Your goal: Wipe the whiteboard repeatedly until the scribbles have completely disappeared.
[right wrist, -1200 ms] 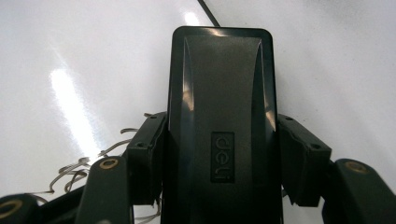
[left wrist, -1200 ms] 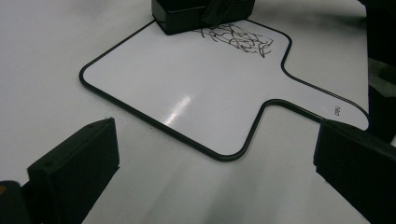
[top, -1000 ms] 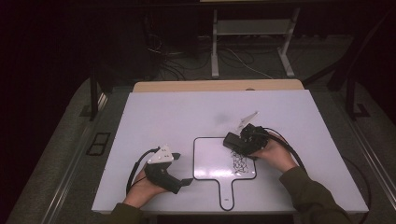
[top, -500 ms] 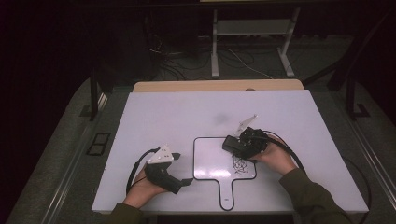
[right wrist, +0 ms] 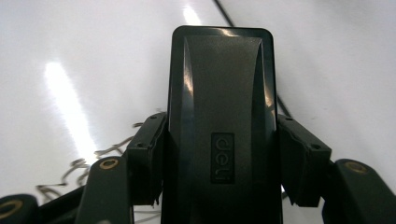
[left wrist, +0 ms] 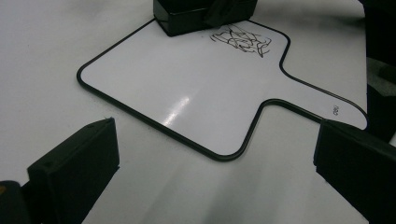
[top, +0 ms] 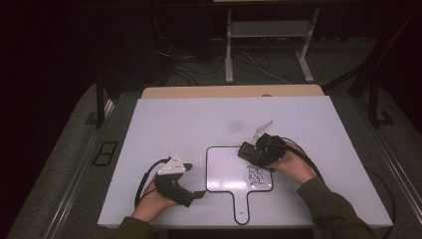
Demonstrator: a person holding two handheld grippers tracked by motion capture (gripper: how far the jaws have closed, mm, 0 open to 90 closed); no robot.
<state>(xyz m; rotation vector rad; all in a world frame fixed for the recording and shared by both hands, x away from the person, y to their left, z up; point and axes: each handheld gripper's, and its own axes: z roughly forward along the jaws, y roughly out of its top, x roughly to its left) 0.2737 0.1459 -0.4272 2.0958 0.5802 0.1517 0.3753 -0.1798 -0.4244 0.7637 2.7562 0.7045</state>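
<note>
On glossy paddle-shaped whiteboard (top: 226, 167), boxy black eraser (right wrist: 219, 116)

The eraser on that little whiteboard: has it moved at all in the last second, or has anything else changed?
Nothing visibly changed: the right gripper stays shut on the eraser on the whiteboard above the scribble, and the left gripper rests open at the board's edge.
</note>
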